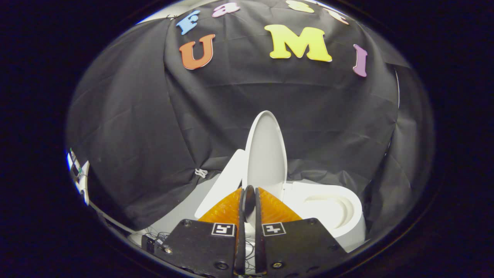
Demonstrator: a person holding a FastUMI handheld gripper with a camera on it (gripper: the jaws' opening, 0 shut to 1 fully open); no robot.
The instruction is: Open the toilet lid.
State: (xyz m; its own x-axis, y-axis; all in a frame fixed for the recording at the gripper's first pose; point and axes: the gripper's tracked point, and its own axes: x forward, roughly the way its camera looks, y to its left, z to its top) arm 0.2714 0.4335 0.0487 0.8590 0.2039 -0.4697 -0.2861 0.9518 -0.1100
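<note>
The toilet lid (266, 154) stands raised, nearly upright, just ahead of the gripper (249, 200), with the open toilet bowl (328, 208) lying to its right against the black cloth wall (154, 127). The jaws are drawn close together, pinching the lid's lower edge between them.

Toilet lid (266, 150) stands raised, near upright, at 12 o'clock just ahead of the gripper (248, 199). Fingers nearly closed, narrow gap, a small dark round part between the tips. Open bowl (328, 208) at 2 o'clock.
</note>
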